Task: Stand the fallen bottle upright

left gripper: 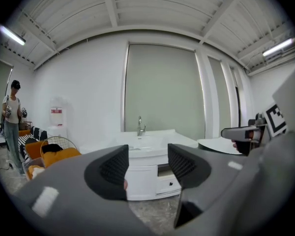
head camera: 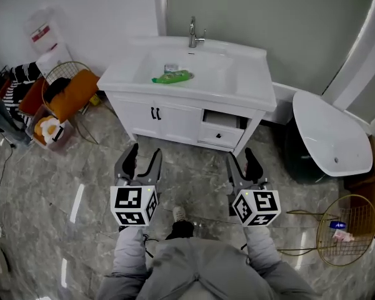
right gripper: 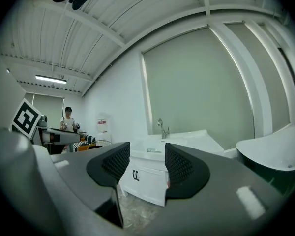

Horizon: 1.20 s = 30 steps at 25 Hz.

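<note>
With the left claw (head camera: 146, 150) and right claw (head camera: 240, 154) both spread and empty, step closer, then pinch the bottle (head camera: 172, 77), lying in the sink (head camera: 250, 91), squarely across its body.

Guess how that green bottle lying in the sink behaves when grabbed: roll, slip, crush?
The green bottle lies on its side in the sink, so a nudge would probably roll it along the bottom. It looks like plastic: likely light, perhaps squashy when gripped. The glossy white surface under it may let it slide.
</note>
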Each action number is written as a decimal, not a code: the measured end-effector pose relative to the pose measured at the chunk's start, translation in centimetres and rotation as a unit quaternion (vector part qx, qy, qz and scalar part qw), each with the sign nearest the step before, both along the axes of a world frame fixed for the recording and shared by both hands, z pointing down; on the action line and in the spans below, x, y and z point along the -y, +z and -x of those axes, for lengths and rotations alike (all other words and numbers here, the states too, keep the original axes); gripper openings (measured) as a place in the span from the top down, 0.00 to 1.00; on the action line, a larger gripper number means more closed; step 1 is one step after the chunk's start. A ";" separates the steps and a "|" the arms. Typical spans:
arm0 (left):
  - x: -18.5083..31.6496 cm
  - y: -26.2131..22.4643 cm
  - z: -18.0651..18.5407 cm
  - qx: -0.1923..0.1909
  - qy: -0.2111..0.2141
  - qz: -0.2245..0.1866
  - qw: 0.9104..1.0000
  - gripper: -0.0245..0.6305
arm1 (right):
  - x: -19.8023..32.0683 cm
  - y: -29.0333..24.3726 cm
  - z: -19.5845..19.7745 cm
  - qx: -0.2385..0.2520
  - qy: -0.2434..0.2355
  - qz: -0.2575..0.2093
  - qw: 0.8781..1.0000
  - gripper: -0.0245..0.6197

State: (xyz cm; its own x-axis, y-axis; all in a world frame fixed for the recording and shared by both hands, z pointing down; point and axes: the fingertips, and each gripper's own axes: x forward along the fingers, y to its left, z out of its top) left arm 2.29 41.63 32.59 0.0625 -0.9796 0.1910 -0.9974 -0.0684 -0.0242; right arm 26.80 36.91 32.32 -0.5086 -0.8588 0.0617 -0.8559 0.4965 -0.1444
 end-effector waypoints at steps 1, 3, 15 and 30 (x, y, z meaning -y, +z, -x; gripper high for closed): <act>1.6 -0.1 0.9 0.001 0.003 0.001 1.000 0.55 | 1.5 -0.1 0.9 0.000 0.004 0.000 1.000 0.62; 4.6 -0.1 2.8 0.006 0.010 0.003 1.000 0.55 | 4.3 -0.2 2.7 -0.001 0.012 0.001 1.000 0.62; 16.5 -0.1 10.4 0.022 0.031 0.004 0.999 0.55 | 15.3 -0.5 10.8 -0.009 0.030 0.002 0.999 0.62; 26.2 1.0 16.3 0.014 -0.012 0.012 1.000 0.55 | 27.8 0.1 18.2 -0.022 -0.024 0.004 0.999 0.62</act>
